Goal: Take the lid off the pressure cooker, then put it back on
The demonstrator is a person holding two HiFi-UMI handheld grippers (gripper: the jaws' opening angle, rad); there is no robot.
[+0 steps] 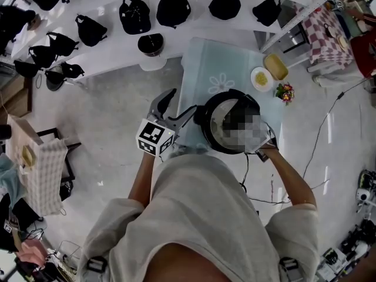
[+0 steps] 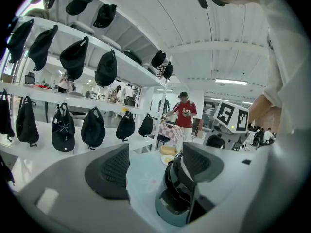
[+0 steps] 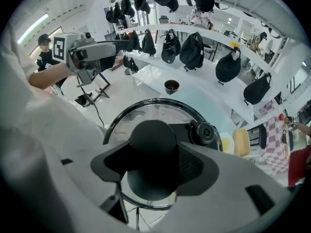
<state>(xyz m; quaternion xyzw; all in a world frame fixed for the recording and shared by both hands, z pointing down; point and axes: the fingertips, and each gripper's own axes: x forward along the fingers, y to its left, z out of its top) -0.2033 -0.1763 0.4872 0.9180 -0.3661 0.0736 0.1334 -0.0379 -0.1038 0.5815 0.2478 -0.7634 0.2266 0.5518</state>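
The pressure cooker [image 1: 207,111] stands on a pale blue table [image 1: 205,69] in the head view, its middle hidden by a mosaic patch. My right gripper [image 3: 153,161] is shut on the black knob [image 3: 151,140] of the glass lid [image 3: 146,104]; a black valve [image 3: 206,132] sits on the lid's right. Whether the lid rests on the pot or hangs above it, I cannot tell. My left gripper [image 1: 178,107] is open at the cooker's left side. In the left gripper view the cooker [image 2: 177,191] lies against the right finger [image 2: 201,161].
A plate of yellow food [image 1: 261,79], a yellow block [image 1: 275,66] and a small flower bunch [image 1: 285,93] sit at the table's right. A black bowl [image 1: 151,44] and several black bags [image 1: 173,7] line the white shelf behind. Cables [image 1: 317,140] run across the floor.
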